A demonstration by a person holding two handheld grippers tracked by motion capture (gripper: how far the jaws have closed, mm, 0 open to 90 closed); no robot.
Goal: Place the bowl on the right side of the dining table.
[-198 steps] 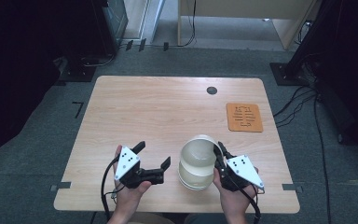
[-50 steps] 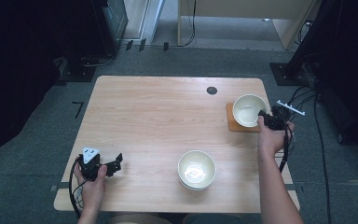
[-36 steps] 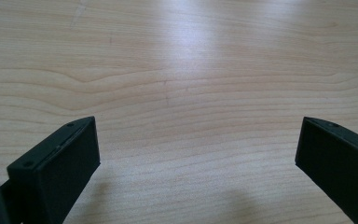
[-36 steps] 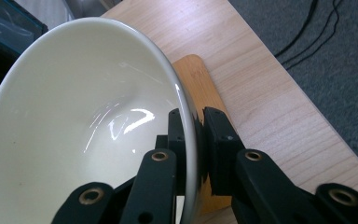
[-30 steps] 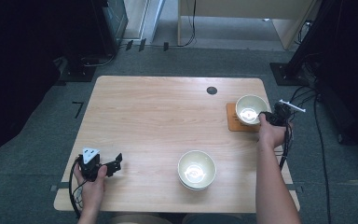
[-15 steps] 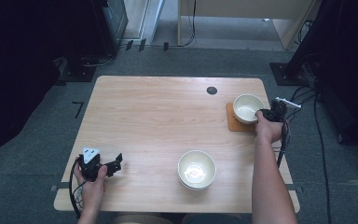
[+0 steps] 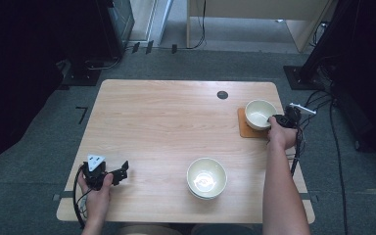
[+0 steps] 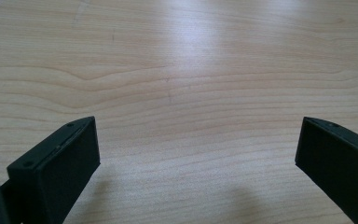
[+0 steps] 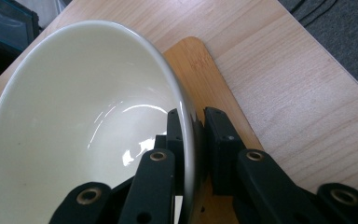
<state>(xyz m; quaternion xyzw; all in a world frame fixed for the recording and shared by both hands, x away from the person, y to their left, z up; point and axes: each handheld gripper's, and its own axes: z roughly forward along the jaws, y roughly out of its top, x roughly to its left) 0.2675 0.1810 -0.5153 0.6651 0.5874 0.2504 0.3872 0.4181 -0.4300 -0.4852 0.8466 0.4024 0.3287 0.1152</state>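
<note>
A cream bowl [image 7: 259, 113] rests on the orange wooden coaster [image 7: 245, 130] at the table's right edge. My right gripper [image 7: 275, 120] is shut on the bowl's near rim, one jaw inside and one outside, as the right gripper view shows at the bowl [image 9: 74, 121] and the coaster [image 9: 205, 79]. A stack of cream bowls [image 7: 206, 177] stands near the front middle of the table. My left gripper [image 7: 120, 174] rests open at the front left, held by a hand; in the left gripper view its fingers [image 8: 56, 168] stand wide apart over bare wood.
The light wooden table [image 7: 166, 122] has a small dark round hole [image 7: 222, 95] near its far edge. Cables [image 7: 298, 147] trail off the right side. Dark equipment and a desk stand on the grey floor beyond.
The right gripper has lowered the bowl slightly onto the coaster, drifting a little left. Well before that, both grippers were at the bowl stack in front. The left gripper has stayed put.
</note>
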